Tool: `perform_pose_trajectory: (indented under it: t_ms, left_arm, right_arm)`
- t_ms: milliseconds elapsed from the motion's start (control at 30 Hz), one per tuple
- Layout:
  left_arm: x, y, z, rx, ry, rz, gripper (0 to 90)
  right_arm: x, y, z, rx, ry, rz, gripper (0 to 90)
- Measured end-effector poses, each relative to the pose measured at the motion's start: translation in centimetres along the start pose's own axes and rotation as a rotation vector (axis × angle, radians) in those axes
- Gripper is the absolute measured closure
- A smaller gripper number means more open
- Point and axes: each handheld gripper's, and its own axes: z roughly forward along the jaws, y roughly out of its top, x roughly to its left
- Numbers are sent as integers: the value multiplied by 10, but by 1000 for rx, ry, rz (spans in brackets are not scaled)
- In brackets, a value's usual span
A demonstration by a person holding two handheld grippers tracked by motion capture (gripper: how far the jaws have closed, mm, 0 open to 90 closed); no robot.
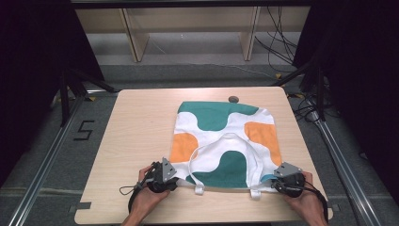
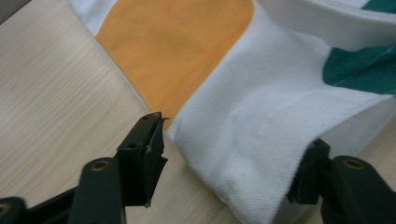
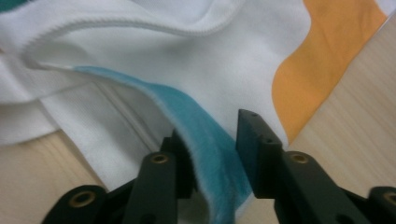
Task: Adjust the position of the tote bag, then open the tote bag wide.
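Both hands enter from the near edge of the wooden surface [image 1: 136,117], each holding a gripper at one near corner of a cloth tote bag [image 1: 225,141] printed in white, green and orange. That bag lies flat toward the right of the middle, its white handles [image 1: 221,146] looped back over its body and two short strap ends reaching toward the near edge.

At the near left corner, the left gripper [image 1: 164,181] has its jaws spread wide. In the left gripper view the white corner of the bag [image 2: 252,158] sits between them; one jaw stands clear on the bare wood just beside the bag's edge, and the other is at the cloth's far side, whether touching it I cannot tell.

At the near right corner, the right gripper [image 1: 286,183] has its jaws drawn in around a raised fold of the bag's edge [image 3: 205,140], teal on its inner face. One jaw presses that fold; the other is just beside it.

A small dark round object [image 1: 233,99] rests at the far edge, touching the bag's far rim.
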Motion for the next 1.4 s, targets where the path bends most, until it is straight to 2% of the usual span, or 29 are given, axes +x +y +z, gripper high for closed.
perform_pose_trajectory:
  t_ms: [100, 167, 200, 267, 333, 433, 467, 500, 533, 600, 667, 700, 800, 900, 1067, 1100, 1133, 1300, 1333, 1400]
  left_arm:
    - [-1, 1, 3, -4, 16, -7, 353]
    - [0, 6, 8, 0, 12, -13, 385]
    - [-1, 10, 13, -14, 2, -21, 400]
    - [-1, 12, 13, -6, -2, -7, 422]
    - [0, 12, 14, -30, -27, 9, 542]
    - [-2, 11, 14, -52, -47, 6, 694]
    - [-5, 13, 10, -49, -37, 76, 768]
    - [-5, 13, 10, -49, -37, 76, 788]
    - [-8, 14, 6, -50, -58, 91, 806]
    - [-8, 13, 3, -58, -74, 90, 813]
    - [-6, 11, -8, -87, -90, 68, 840]
    - [-6, 11, -14, -95, -104, 67, 844]
    - [-6, 9, -23, -111, -114, 72, 848]
    - [-6, 5, -28, -106, -126, 64, 850]
    - [-3, 7, -31, -124, -135, 42, 850]
    - [-2, 7, -31, -133, -140, 24, 849]
    - [-2, 8, -32, -143, -140, 16, 849]
    - [0, 11, -37, -172, -138, 1, 852]
    - [1, 13, -39, -195, -138, -11, 853]
    - [2, 15, -43, -215, -133, -19, 855]
  right_arm:
    - [-1, -1, 0, -7, -3, 11, 666]
    - [-2, -1, 1, -16, -7, 6, 666]
    - [-2, -1, 0, -13, -2, 18, 666]
    - [-2, -1, 0, -12, -1, 16, 667]
    - [-1, -2, 0, -20, 5, 23, 695]
    - [-2, -3, 1, -26, 19, 29, 712]
    - [-3, -3, 0, -23, 31, 28, 735]
    - [-3, -3, 0, -23, 31, 28, 735]
    - [-3, -4, 1, -28, 13, 17, 747]
    - [-4, -4, 0, -21, 12, 23, 750]
    - [-7, -7, -1, -38, 21, 36, 752]
    - [-7, -7, -2, -46, 21, 45, 751]
    - [-5, -6, -3, -49, 29, 46, 750]
    - [-2, -5, -3, -58, 25, 34, 730]
    - [-2, -6, -1, -40, 36, 49, 688]
    - [-2, -5, 0, -41, 39, 59, 695]
    - [-3, -5, 0, -42, 40, 46, 708]
    - [-3, -4, -1, -47, 37, 24, 787]
    - [-4, -4, -3, -65, 27, 17, 831]
    - [-6, -2, -7, -100, 14, 11, 858]
